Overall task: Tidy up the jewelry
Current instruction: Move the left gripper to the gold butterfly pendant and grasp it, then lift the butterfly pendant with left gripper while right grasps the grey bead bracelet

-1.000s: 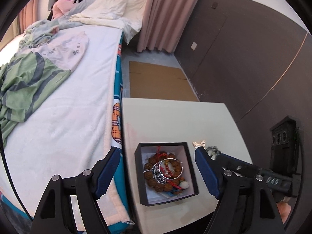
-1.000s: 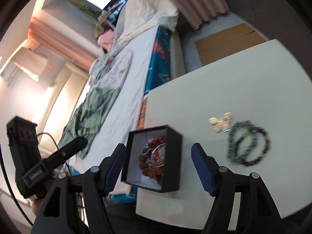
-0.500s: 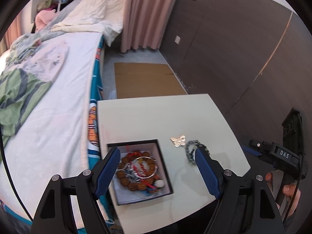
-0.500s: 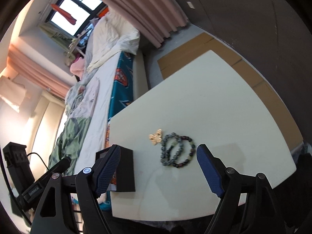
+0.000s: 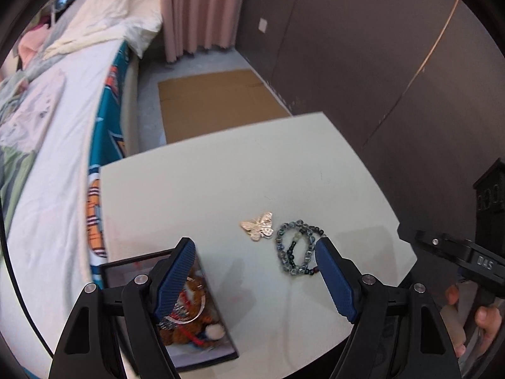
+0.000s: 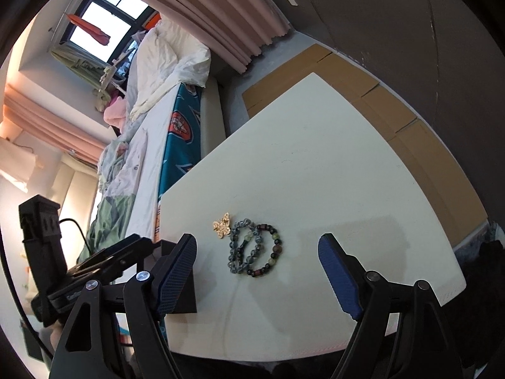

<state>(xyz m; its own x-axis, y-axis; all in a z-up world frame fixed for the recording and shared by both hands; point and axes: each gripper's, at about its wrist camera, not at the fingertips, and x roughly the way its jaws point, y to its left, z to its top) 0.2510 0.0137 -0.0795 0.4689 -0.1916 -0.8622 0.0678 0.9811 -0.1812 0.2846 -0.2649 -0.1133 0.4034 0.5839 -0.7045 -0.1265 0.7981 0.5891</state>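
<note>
Just right of black box [image 5: 202, 357] on surface [image 5: 221, 189]: bead bracelets [image 6: 254, 249], butterfly brooch [image 6: 222, 225] touching. Light, floppy, roll-prone; pinch across strands. Left tongs [image 5: 254, 279], right tongs [image 6: 257, 276] both wide open, empty.

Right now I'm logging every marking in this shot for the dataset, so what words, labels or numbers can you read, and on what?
"DAS": white letters on the black body of the right gripper, seen in the left wrist view.
Raised lettering on the left gripper body in the right wrist view: too blurred to read.
Orange emblem on the teal bed sheet: any lettering is too small to read.
Black jewelry box, beaded bracelets, butterfly brooch: no text.
</note>
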